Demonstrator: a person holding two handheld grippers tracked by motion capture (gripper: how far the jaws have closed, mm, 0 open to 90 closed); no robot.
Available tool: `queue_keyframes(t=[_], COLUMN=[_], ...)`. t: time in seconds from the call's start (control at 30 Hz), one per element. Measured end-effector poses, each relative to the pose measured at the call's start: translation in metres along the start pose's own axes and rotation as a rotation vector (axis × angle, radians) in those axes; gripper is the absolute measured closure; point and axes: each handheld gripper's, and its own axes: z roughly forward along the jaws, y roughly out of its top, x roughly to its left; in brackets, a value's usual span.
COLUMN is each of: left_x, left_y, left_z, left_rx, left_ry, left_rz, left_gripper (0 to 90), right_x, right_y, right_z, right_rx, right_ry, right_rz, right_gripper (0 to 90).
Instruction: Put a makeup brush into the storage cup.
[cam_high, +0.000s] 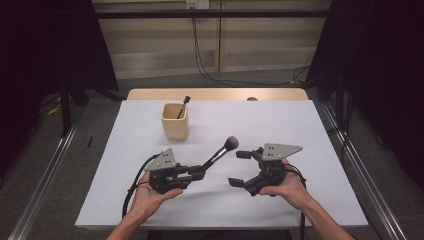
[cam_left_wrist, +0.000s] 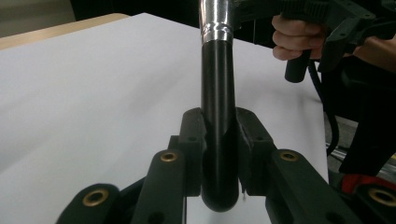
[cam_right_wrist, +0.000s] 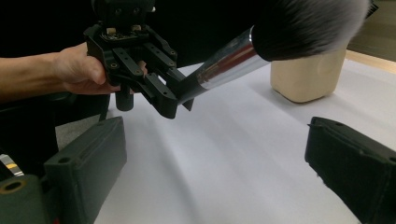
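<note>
Black handle, polished metal collar, soft dark bristle head: makeup brush (cam_high: 217, 154), held aloft over the white table (cam_high: 300, 130), head tilted up toward the right gripper (cam_high: 242, 168). Judged light and stiff along the handle; collar likely slippery, bristles soft and easily crushed. Best hold: on the black handle, below the collar. Left gripper (cam_high: 201, 172) clamped narrow on the handle's butt end, pads (cam_left_wrist: 194, 140) pressing both sides. Right gripper spread wide, nothing between its jaws, near the bristles but apart. Beige cup (cam_high: 175, 121) farther back on the table, upright, well apart, with another brush (cam_high: 183, 106) leaning inside. Nothing between held brush and cup. Cables trailing by the wrists.
</note>
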Motion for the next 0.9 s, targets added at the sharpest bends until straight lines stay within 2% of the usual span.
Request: queue_keyframes(t=[0.23,0.53,0.6,0.73,0.9], left_x=[-0.002,-0.002,-0.003,-0.005,-0.006], left_y=[0.003,0.007,0.009,0.008,0.007], left_z=[0.001,0.010,0.013,0.017,0.020], left_rx=[-0.020,-0.010,0.003,-0.015,-0.010], left_ry=[0.001,-0.009,-0.013,-0.025,-0.030], left_rz=[0.010,0.009,0.022,0.020,0.024], left_gripper=[74.6,74.6,74.6,74.6,74.7], right_x=[-0.001,-0.005,-0.005,-0.007,-0.007], right_y=[0.003,0.008,0.010,0.010,0.009], right_z=[0.002,0.005,0.004,0.003,0.004], right_rx=[-0.013,-0.048,-0.055,-0.063,-0.064], right_ry=[0.007,0.001,0.000,0.005,0.013], right_rz=[0.018,0.047,0.052,0.061,0.058], right_gripper=[8.9,24.2,26.1,33.0,43.5])
